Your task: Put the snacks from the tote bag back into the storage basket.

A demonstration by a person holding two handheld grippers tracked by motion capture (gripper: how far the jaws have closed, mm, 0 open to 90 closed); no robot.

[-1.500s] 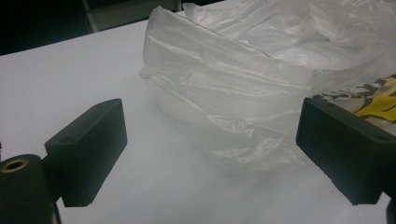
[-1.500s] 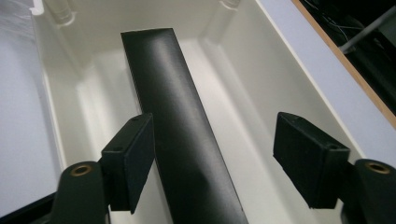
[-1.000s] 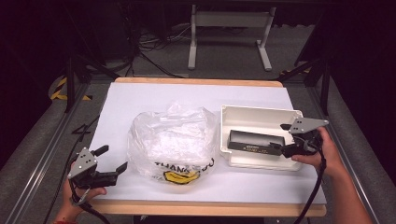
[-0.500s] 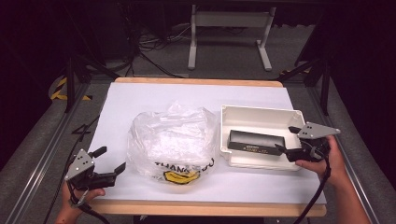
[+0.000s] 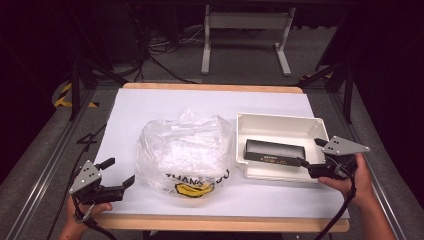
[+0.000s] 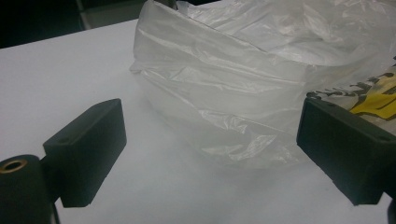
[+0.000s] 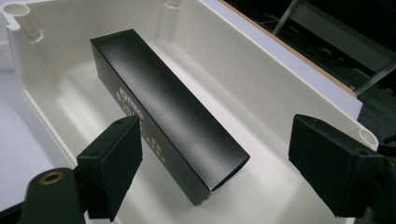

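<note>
A crumpled clear plastic bag (image 5: 185, 150) with yellow and black print lies mid-table. Right of it stands a white open box (image 5: 277, 122) with a long black carton (image 5: 274, 151) lying inside. My left gripper (image 5: 119, 172) rests open at the table's near left corner and points at the bag (image 6: 261, 84), a short way off it; its jaws (image 6: 210, 144) hold nothing. My right gripper (image 5: 310, 152) is open at the box's right end. In the right gripper view the carton (image 7: 163, 102) has its near end between the wide jaws (image 7: 219, 156), untouched.
White paper covers the table (image 5: 165, 105), which has a wooden edge at front and back. Beyond it, on a dark floor, are a metal stand (image 5: 245, 20) and cables. Black frame rails run along both sides. The box wall (image 7: 243, 70) rises beside the carton.
My right gripper has drawn back a little to the right and toward the person, away from the carton. The left gripper has barely shifted.
</note>
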